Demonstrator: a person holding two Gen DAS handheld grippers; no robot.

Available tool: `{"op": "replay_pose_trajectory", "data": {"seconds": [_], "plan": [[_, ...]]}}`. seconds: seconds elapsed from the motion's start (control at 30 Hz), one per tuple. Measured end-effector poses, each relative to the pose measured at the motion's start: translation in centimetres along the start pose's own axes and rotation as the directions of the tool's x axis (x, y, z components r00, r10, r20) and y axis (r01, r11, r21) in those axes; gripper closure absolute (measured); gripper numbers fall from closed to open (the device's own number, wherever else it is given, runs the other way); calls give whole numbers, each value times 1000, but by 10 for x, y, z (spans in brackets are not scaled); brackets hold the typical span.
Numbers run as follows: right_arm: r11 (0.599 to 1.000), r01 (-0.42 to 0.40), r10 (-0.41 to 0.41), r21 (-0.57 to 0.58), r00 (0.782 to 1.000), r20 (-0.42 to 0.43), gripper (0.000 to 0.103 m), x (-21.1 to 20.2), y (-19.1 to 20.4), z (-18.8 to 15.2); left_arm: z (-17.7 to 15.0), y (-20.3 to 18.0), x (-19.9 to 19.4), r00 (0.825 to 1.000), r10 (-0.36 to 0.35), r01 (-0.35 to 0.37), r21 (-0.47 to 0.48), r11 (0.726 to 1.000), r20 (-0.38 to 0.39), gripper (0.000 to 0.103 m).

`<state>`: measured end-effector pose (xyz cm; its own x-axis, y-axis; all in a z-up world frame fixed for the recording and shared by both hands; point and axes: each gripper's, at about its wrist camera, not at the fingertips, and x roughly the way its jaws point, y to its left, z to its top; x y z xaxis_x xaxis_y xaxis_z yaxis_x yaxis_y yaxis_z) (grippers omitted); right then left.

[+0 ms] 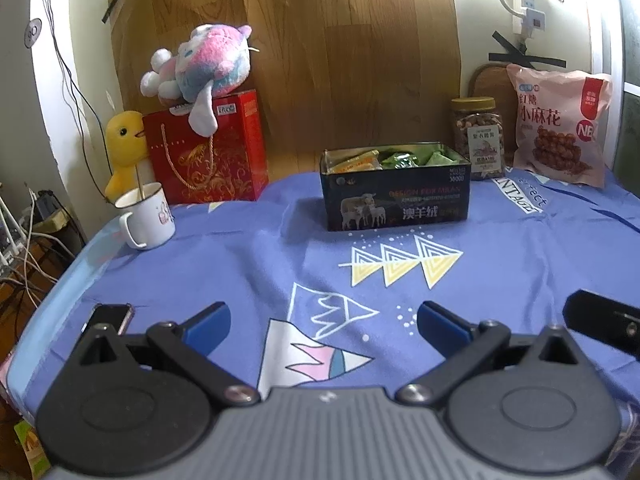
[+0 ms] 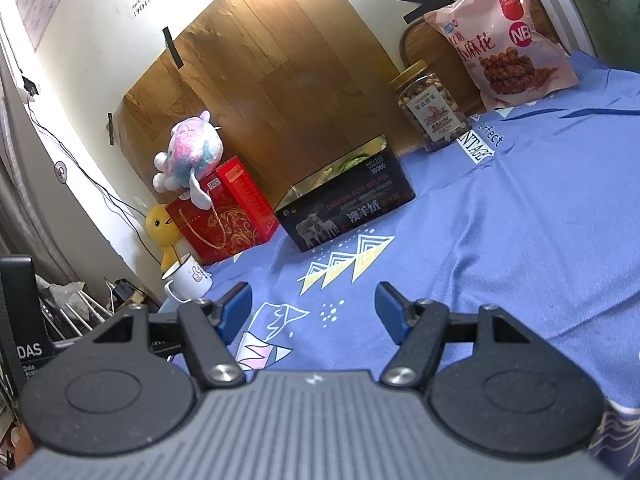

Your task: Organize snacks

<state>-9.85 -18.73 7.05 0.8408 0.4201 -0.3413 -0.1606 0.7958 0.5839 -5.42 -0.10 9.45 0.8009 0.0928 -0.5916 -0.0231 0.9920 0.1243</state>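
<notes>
Both sets of blue fingers are spread wide with nothing between them, the left gripper (image 1: 324, 320) and right gripper (image 2: 314, 310) hanging low over the near part of the worktop (image 1: 500, 280), covered by a blue patterned cloth. Farther in, about mid-worktop, sits a dark tin (image 1: 394, 196), its lid off, with orange and green snack packets (image 1: 394, 159) inside. Just right of it stands a jar of nuts (image 1: 478, 136), then a pink snack bag (image 1: 560, 124) propped upright. At the far left are a red gift box (image 1: 208, 148) and a white mug (image 1: 146, 216).
</notes>
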Motion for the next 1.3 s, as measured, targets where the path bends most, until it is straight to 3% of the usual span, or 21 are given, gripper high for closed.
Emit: {"op": "replay_pose_trajectory", "data": {"seconds": [0.4, 1.3], "plan": [[1000, 9, -9, -3, 1000, 0, 33, 2, -2, 1, 3, -8, 4, 999, -42, 42, 11, 999, -22, 0], [998, 63, -63, -11, 997, -46, 32, 50, -21, 33, 24, -18, 67, 992, -57, 56, -15, 998, -109, 0]]}}
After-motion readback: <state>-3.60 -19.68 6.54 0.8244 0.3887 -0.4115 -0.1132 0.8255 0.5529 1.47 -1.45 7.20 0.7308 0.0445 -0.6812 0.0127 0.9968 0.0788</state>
